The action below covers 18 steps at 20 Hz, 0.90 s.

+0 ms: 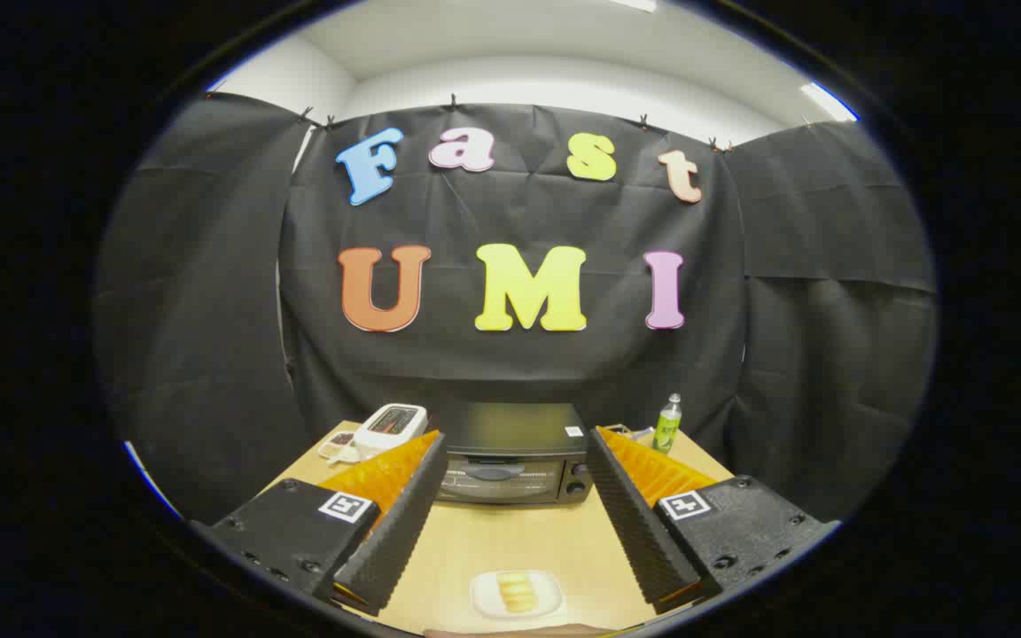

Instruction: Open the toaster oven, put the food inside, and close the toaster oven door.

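black toaster oven (pixel 510 461) (door closed), one plate (pixel 516 594), tool (pixel 515 465) spread.

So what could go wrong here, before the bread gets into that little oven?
The toaster oven door is shut, so it must be opened first; pulling its handle could drag the oven across the table. The gripper hangs open above the plate of food; a clumsy pinch could squash the food or push the plate. The white toaster stands close beside the oven.

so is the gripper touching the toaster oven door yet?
Apart. The gripper view shows the gripper open, its fingers spread wide, with bare table between the fingertips and the closed toaster oven beyond them.
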Tool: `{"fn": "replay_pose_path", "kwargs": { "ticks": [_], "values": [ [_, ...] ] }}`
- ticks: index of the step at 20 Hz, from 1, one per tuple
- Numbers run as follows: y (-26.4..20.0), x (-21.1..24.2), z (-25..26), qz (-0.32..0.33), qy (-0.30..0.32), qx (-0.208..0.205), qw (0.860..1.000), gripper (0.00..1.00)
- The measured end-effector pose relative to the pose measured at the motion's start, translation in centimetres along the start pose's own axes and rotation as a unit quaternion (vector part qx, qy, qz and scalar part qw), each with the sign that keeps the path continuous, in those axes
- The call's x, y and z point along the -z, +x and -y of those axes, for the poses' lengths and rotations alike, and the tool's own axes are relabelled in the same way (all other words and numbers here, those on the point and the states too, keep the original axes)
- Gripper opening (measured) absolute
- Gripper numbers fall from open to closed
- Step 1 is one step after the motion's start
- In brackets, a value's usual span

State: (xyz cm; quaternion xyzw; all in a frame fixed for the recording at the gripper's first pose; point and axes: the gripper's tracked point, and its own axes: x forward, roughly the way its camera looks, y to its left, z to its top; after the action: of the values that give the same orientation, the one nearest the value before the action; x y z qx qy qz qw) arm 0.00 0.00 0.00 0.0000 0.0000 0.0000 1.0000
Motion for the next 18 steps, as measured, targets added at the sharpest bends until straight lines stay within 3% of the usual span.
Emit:
{"fn": "replay_pose_path", "kwargs": {
  "ticks": [11,18],
  "values": [
    [1.9,1.4,0.9,-0.003,0.01,0.012,1.0,1.0],
    [5.9,3.4,0.8,-0.024,0.018,0.021,0.999,1.0]
  ]
}}
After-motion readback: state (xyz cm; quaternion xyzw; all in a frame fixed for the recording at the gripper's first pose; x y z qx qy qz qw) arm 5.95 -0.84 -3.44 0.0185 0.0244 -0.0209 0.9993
